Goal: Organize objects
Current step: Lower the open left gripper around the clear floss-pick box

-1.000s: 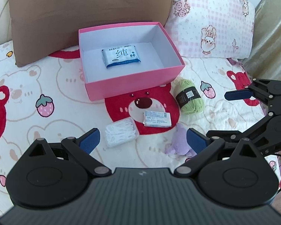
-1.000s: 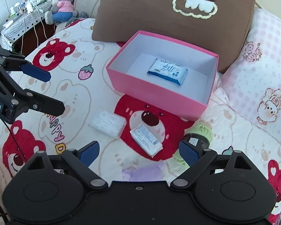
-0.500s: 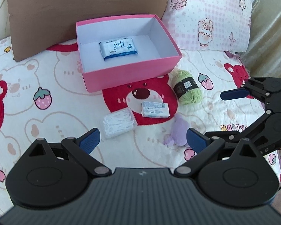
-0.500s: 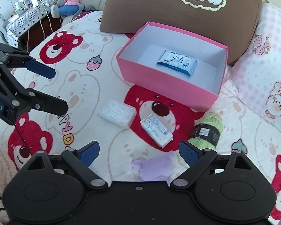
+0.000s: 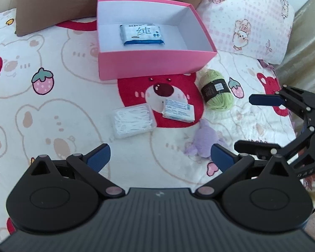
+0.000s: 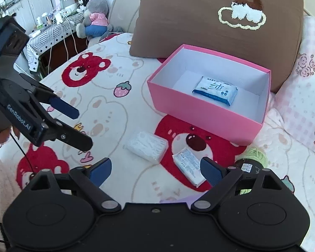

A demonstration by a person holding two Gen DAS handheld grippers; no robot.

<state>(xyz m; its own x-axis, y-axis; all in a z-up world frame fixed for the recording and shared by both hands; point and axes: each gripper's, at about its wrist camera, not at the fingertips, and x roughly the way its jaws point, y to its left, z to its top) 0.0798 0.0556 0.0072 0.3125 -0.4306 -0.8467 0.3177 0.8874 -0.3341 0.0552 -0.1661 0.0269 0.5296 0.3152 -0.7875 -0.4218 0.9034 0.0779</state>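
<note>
Both the left tongs point(image 5: 159, 157) and right tongs point(image 6: 155, 168) hover apart, empty, above the bear-print bed point(image 5: 52, 109). The open pink cardboard box point(image 5: 153, 67), far centre, holds a blue-and-white wipes pack point(image 5: 141, 34); a clear cotton-swab packet point(image 5: 133, 120), white tissue pack point(image 5: 178, 111), green yarn ball point(image 5: 217, 92) and lilac plush point(image 5: 203, 140) lie nearer.
</note>
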